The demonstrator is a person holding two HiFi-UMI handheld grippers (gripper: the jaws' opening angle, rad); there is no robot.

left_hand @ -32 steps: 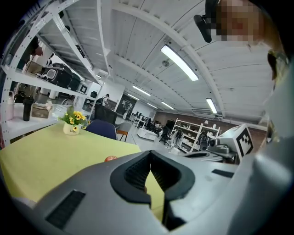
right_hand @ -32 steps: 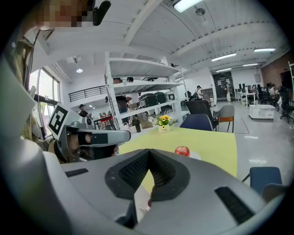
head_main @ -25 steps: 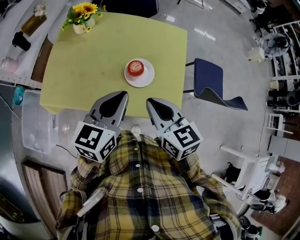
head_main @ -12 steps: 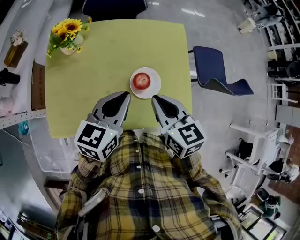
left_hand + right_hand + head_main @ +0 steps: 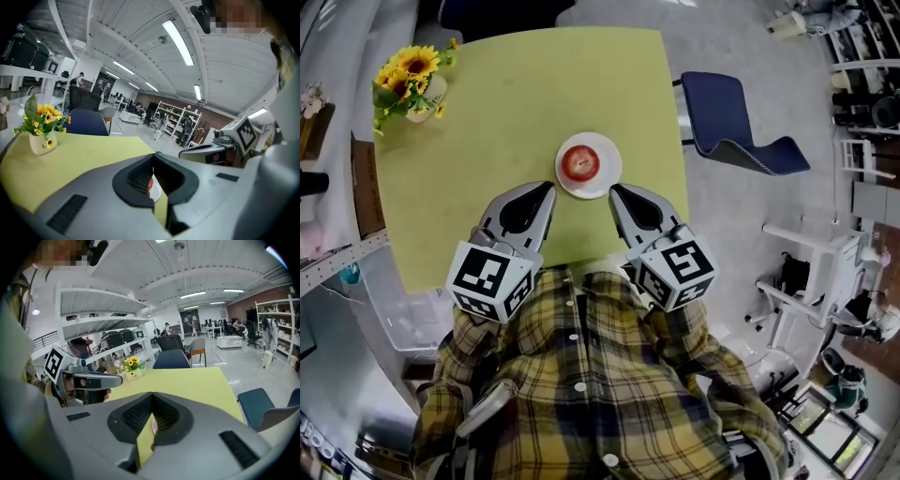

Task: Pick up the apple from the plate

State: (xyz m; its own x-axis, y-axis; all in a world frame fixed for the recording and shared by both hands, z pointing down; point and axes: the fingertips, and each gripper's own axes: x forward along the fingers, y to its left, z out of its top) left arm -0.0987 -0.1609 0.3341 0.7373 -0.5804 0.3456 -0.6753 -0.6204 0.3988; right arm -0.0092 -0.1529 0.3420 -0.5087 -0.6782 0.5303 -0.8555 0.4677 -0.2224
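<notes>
Sitting untouched, the apple [image 5: 579, 163] is on the white plate [image 5: 608, 153] near the table [image 5: 487, 103] front edge, just beyond my tips. My left gripper [image 5: 546, 187] and right gripper [image 5: 617, 190] are both closed and empty. Going in without opening, I'd likely knock the apple rolling or shove the plate.

I stand before a square yellow-green table [image 5: 487, 122] on a pale grey, glossy floor [image 5: 722, 216]; a vase of sunflowers [image 5: 408, 80] sits at its far left corner; a dark blue chair [image 5: 722, 112] stands just beside its right edge; white shelving [image 5: 93, 322] lines one side; long strip lights [image 5: 177, 42] cross the white ceiling [image 5: 140, 28]; metal racks [image 5: 178, 119] stand far off by a brick wall [image 5: 215, 112].
</notes>
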